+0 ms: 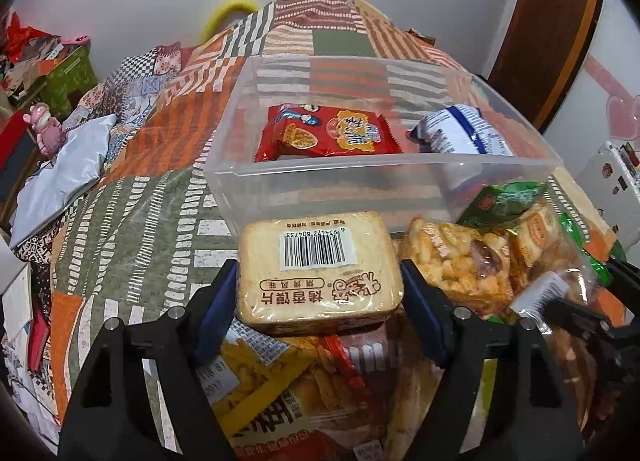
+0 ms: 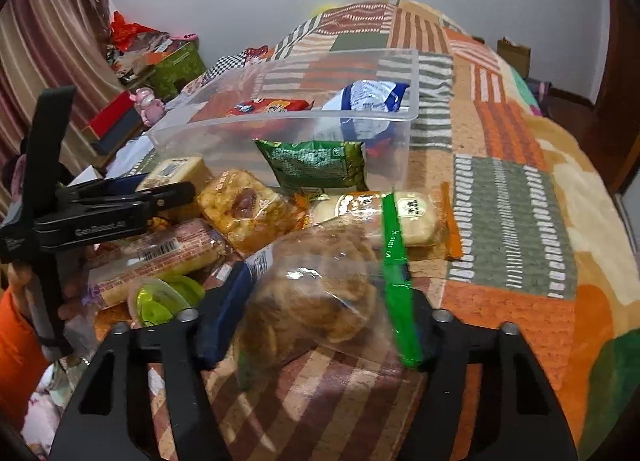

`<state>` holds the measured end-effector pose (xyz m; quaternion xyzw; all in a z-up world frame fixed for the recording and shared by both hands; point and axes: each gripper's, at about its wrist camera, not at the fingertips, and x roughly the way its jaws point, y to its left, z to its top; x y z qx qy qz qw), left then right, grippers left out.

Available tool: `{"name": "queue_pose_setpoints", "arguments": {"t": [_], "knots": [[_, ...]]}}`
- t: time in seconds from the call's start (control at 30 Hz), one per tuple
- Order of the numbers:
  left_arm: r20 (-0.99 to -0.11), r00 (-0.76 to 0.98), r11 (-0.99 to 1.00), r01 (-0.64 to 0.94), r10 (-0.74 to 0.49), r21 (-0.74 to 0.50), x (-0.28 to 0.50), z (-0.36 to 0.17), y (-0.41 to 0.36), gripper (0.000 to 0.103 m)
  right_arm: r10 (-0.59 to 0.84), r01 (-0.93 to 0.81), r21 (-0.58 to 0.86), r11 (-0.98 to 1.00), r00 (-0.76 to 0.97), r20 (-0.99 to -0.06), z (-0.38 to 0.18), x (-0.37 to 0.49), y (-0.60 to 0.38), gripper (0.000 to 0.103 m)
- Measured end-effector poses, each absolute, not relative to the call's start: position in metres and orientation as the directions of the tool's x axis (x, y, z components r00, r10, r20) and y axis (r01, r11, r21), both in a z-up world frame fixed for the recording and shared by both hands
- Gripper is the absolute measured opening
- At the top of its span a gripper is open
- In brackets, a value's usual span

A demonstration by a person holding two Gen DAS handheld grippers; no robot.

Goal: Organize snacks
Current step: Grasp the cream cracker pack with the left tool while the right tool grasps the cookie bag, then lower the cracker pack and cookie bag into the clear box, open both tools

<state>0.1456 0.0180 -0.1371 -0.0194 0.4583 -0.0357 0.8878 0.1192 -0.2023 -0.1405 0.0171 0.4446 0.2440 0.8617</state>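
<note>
My left gripper (image 1: pixel 320 289) is shut on a beige toast-slice packet (image 1: pixel 320 261) with a barcode, held just before the clear plastic bin (image 1: pixel 376 165). The bin holds a red snack packet (image 1: pixel 326 133) and a blue-white packet (image 1: pixel 460 133). My right gripper (image 2: pixel 320 321) is shut on a clear bag of brown pastries (image 2: pixel 316 297) with a green strip, above the snack pile. In the right wrist view the bin (image 2: pixel 280 117) lies ahead and the left gripper (image 2: pixel 168 191) reaches in from the left with the toast packet (image 2: pixel 176 169).
Loose snacks lie on the patchwork bedspread (image 2: pixel 508 189): a green packet (image 2: pixel 316 165), a rice-cracker packet (image 2: pixel 244 209), a biscuit packet (image 2: pixel 400 217), a long bar (image 2: pixel 160 257). Yellow chip bag (image 1: pixel 280 393) lies under the left gripper. Boxes and clutter (image 2: pixel 160 57) stand beside the bed.
</note>
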Motion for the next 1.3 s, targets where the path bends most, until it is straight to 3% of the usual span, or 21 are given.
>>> {"name": "queue_pose_setpoints", "arguments": {"t": [0.33,0.9,1.3], "knots": [[-0.765,0.638,0.996,0.076,-0.085,-0.048,0.125,-0.111,0.012,0.077,0.423,-0.378,0.238,0.894,0.543,-0.725,-0.121,0.117,-0.215,0.05],[-0.675,0.731,0.995,0.076,-0.102,-0.067,0.118,-0.057,0.012,0.077,0.439,-0.384,0.222,0.896,0.695,-0.569,-0.055,0.138,-0.209,0.049],[-0.638,0.76,0.992,0.073,-0.124,-0.105,0.146,-0.038,0.013,0.077,0.422,-0.371,0.206,0.905,0.735,-0.531,-0.043,0.173,-0.187,0.049]]}}
